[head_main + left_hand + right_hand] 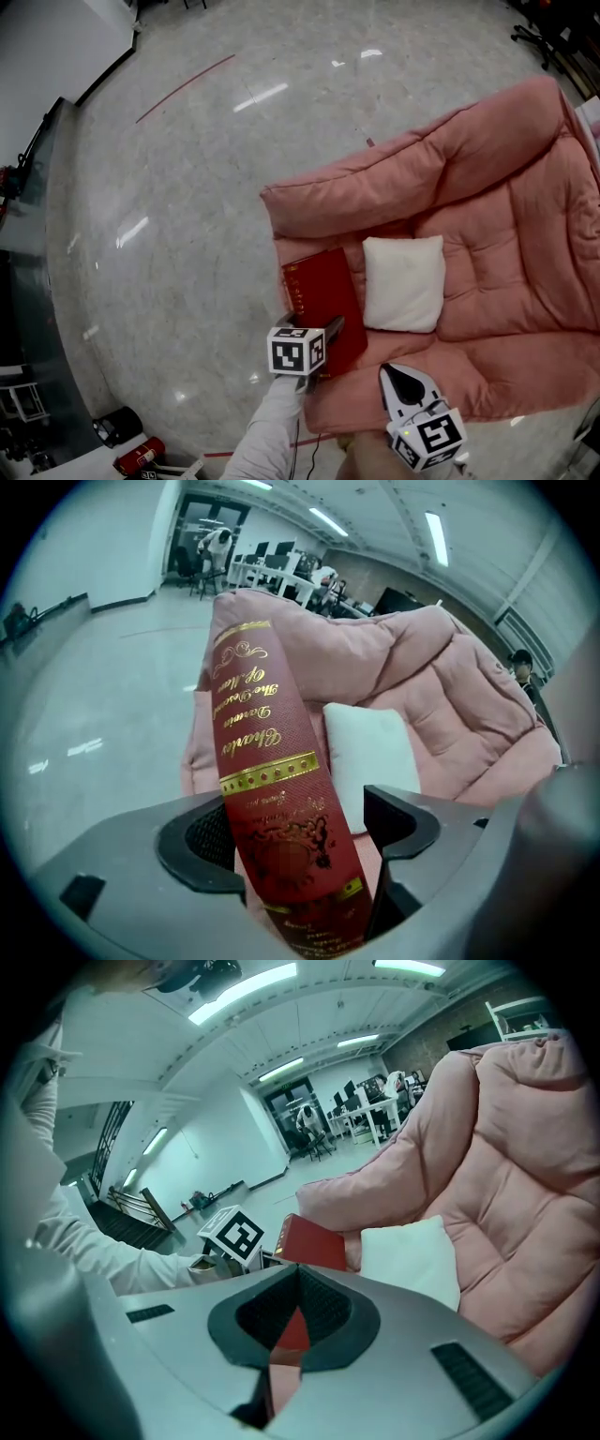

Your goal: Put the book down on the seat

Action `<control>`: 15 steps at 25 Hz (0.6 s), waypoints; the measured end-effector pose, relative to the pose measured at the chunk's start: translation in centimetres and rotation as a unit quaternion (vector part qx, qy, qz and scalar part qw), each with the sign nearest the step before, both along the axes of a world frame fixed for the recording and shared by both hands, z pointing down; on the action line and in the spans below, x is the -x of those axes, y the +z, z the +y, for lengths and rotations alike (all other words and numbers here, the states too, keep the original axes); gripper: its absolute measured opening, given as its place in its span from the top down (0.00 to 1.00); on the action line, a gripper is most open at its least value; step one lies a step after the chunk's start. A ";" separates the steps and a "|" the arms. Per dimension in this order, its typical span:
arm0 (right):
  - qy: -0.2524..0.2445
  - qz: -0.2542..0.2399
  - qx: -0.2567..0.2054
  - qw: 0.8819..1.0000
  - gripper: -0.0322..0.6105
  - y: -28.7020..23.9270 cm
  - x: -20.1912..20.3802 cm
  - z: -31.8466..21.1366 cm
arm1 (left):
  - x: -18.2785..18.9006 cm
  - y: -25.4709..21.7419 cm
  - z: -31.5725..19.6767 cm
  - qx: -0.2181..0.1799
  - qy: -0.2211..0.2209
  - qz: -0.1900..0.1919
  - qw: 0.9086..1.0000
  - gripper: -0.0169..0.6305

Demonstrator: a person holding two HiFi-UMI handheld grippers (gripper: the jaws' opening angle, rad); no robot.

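A dark red book [319, 300] with gold print lies on the left part of the pink armchair's seat [487, 366], next to a white pillow [403, 281]. My left gripper [330, 345] is at the book's near end. In the left gripper view the book [272, 789] runs up between the jaws of the left gripper [300, 832]. The right pad stands clear of the cover, so the left gripper is open. My right gripper [401, 382] hovers over the seat's front edge, its jaws together and empty. The right gripper view looks past the right gripper [298, 1279] to the book [309, 1241] and pillow [412, 1255].
The armchair's thick padded back [525, 159] and left armrest [347, 197] rise around the seat. Glossy stone floor [169, 206] lies to the left. A red fire extinguisher [139, 457] and a black object [117, 425] lie on the floor at the lower left. Desks and people are far behind.
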State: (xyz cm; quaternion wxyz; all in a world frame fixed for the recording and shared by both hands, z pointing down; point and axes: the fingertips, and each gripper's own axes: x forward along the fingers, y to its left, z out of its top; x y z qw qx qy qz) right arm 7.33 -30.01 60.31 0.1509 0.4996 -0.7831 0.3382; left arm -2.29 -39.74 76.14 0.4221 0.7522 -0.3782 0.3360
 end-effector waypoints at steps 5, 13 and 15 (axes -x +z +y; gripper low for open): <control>-0.008 -0.004 -0.010 1.000 0.95 -0.9 0.9 0.4 | 2.5 -0.6 1.7 0.001 -0.028 -0.010 1.000 0.37; -0.020 -0.007 -0.012 1.000 0.95 -1.3 2.5 1.6 | 5.4 -1.0 3.8 0.008 -0.051 -0.011 0.999 0.36; -0.021 -0.008 -0.012 1.000 0.95 -1.4 2.8 1.7 | 5.5 -1.5 4.1 0.002 -0.047 -0.009 0.999 0.36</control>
